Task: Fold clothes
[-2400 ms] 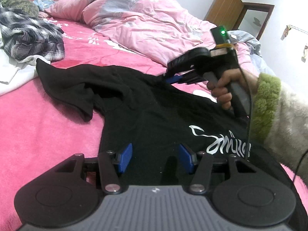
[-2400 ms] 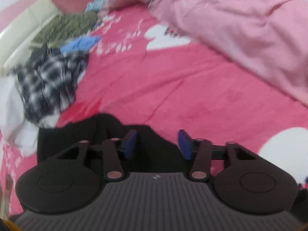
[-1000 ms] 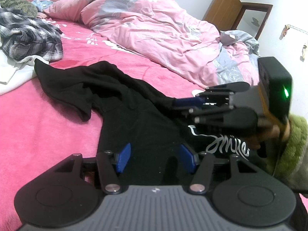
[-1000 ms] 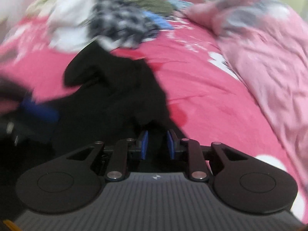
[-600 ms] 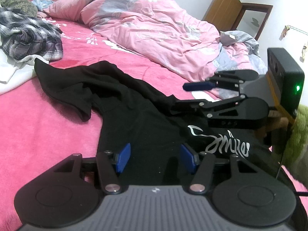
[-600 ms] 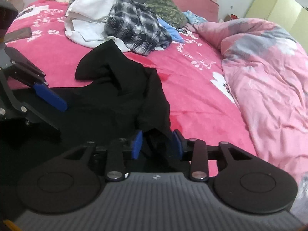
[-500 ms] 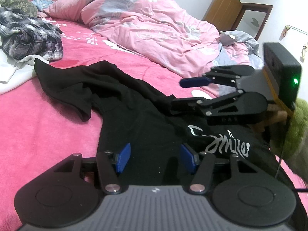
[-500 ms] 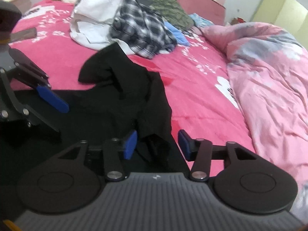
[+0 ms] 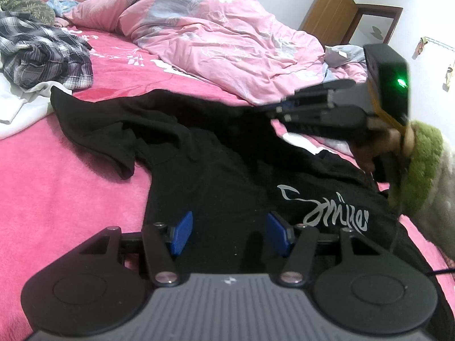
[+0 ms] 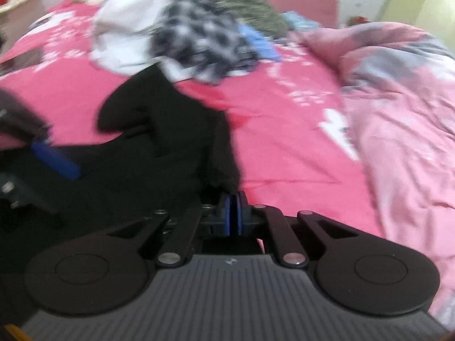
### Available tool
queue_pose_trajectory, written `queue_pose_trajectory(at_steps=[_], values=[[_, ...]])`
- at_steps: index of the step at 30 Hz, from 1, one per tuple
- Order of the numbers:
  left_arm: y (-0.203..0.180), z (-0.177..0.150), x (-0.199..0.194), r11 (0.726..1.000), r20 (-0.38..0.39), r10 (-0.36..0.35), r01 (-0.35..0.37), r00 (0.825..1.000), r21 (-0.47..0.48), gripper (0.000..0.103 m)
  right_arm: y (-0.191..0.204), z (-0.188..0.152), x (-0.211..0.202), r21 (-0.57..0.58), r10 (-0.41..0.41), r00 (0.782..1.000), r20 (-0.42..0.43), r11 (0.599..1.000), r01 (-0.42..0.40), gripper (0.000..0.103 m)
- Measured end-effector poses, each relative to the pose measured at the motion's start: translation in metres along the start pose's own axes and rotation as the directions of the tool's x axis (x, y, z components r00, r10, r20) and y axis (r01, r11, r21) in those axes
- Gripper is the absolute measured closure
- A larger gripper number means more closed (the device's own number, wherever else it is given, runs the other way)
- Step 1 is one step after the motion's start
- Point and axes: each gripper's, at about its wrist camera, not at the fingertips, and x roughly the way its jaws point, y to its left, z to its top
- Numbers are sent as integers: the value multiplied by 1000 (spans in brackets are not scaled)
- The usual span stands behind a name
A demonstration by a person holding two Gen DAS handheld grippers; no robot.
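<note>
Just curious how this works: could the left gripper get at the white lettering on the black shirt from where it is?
Probably yes. The left gripper hangs open over the black shirt, and the white lettering lies uncovered just ahead, right of its fingers.

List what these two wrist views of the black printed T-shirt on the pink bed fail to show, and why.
- Black printed T-shirt: hem hidden behind the left gripper, left wrist view.
- Fabric at the right gripper: motion blur hides how much is pinched, right wrist view.
- Rumpled clothes pile: blurred; separate garments unclear.
</note>
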Motion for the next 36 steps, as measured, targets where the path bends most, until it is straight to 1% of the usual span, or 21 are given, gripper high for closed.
queue_pose_trajectory(at_steps=[1,4,7,14,17,19,21,22,24,27,29,31,33,36], values=[[0,0,0,1000,0,0,0,1000,1,44,-7,1,2,8,-43,999,1,999,43,100],[0,0,0,1000,1,2,-2,1000,4,44,-24,2,15,18,-127,992,-20,992,128,100],[-1,-1,0,1000,1,3,-3,1000,7,44,-40,-1,34,33,-181,982,-45,983,182,100],[-3,-2,-1,1000,2,10,-10,1000,20,44,-60,-13,74,69,-229,968,-99,969,236,102],[-3,-2,0,1000,2,11,-11,1000,20,44,-67,-18,88,107,-235,965,-117,963,248,102],[-3,-2,-1,1000,2,9,-9,1000,19,44,-74,-20,89,160,-243,964,-111,953,258,102],[-2,-1,0,1000,2,9,-9,1000,18,44,-88,-19,83,249,-276,955,-113,922,296,100],[-2,-1,0,1000,2,9,-9,1000,19,44,-99,-19,75,315,-291,950,-110,897,311,100],[-3,-1,1,1000,2,10,-10,1000,21,44,-122,-24,48,449,-291,954,-69,845,290,98],[-3,-1,1,1000,2,11,-11,1000,23,44,-146,-35,-5,587,-308,951,-27,765,265,95],[-3,-1,0,1000,3,11,-11,1000,23,43,-152,-48,-45,649,-301,953,-15,722,239,90],[-3,-1,-1,1000,8,10,-10,1000,23,43,-149,-63,-80,684,-281,960,-25,695,221,79],[-6,1,-5,999,21,18,-19,1000,30,41,-142,-77,-108,706,-264,964,-40,675,214,73],[-18,8,-14,997,61,42,-45,997,56,41,-130,-102,-137,715,-252,965,-75,661,228,68]])
